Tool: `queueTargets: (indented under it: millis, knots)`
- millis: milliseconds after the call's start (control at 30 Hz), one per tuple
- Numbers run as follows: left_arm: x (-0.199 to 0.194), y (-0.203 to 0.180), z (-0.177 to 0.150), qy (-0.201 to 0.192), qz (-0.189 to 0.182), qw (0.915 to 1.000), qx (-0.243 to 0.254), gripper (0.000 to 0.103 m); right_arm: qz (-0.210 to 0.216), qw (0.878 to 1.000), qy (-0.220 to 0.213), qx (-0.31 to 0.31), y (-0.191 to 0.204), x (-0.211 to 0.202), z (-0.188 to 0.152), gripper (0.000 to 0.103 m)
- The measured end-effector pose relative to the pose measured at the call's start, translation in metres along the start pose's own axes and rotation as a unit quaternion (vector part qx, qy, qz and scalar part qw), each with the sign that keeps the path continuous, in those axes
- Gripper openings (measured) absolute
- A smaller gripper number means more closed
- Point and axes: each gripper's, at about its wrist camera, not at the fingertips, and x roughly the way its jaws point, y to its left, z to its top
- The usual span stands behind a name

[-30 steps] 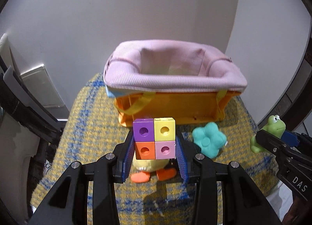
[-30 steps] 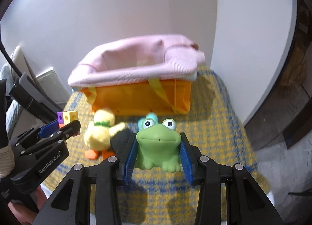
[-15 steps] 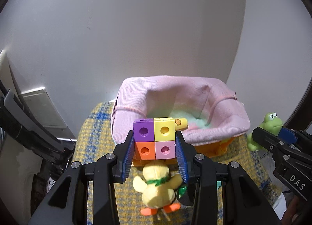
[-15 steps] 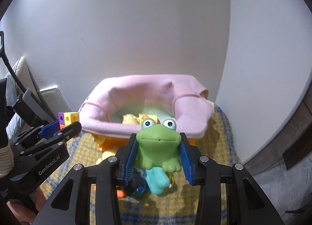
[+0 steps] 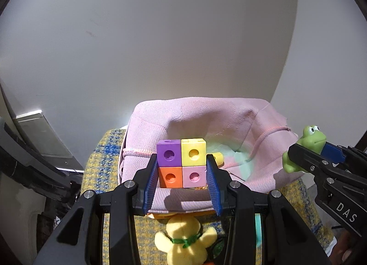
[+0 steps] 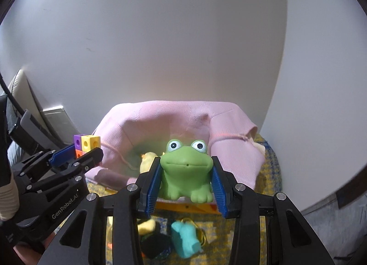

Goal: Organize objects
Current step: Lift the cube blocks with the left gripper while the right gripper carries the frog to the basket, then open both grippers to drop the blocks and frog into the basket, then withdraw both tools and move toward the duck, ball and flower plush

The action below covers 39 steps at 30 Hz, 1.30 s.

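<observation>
- Your left gripper has its jaws clamped on the block of four cubes (purple, yellow, orange, pink), blue pads pressed to both side faces, the block held in the air.
- Your right gripper has its jaws closed on the green frog toy, pads against its flanks, the frog facing back at the camera.
- Below your left jaws, the yellow plush duck lies on the yellow-and-blue checked cloth covering the counter.
- Below your right jaws, a teal toy and a black thing lie on the same cloth; what the black thing is cannot be told.
- Just beyond both pairs of jaws sits the basket with the pink fabric liner, its orange wall showing under the liner's near edge.
- Inside the liner, past your right jaws, a yellow toy is partly hidden by the frog.
- Behind the basket stands a plain pale wall.
</observation>
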Motion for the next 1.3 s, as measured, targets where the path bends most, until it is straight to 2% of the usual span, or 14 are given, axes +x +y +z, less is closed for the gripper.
queueTargets:
  millis: [467,533,567,600,667,700,967,1100,1300]
  knots:
    - [0.039,0.005,0.009,0.022,-0.011,0.9997,-0.003,0.04,0.007,1.0,0.018,0.004,-0.008,0.042,0.017,0.042]
    - [0.04,0.005,0.009,0.022,-0.01,0.9997,-0.001,0.049,0.005,1.0,0.019,0.005,-0.009,0.044,0.017,0.042]
    - [0.04,0.005,0.009,0.02,-0.011,0.9997,-0.001,0.06,0.003,1.0,0.019,0.006,-0.011,0.044,0.018,0.048]
    - [0.038,0.005,0.008,0.017,-0.011,0.9998,-0.004,0.07,0.0,1.0,0.017,0.008,-0.012,0.043,0.017,0.06]
    - [0.034,0.006,0.007,0.011,-0.012,0.9998,-0.008,0.077,-0.005,1.0,0.007,0.015,-0.014,0.038,0.017,0.076]
    - [0.032,0.007,0.007,0.01,-0.013,0.9998,-0.01,0.077,-0.006,1.0,0.003,0.016,-0.015,0.036,0.016,0.079]
    - [0.008,0.013,0.006,-0.001,-0.006,0.9998,-0.019,0.079,-0.007,1.0,-0.005,0.024,-0.013,0.015,0.017,0.079]
    - [-0.016,0.013,0.004,-0.018,-0.001,0.9997,-0.014,0.084,-0.006,1.0,-0.02,0.021,-0.008,-0.009,0.016,0.079]
    - [-0.05,0.011,-0.004,-0.037,0.004,0.9993,-0.005,0.085,-0.006,0.999,-0.034,0.019,-0.004,-0.043,0.004,0.079]
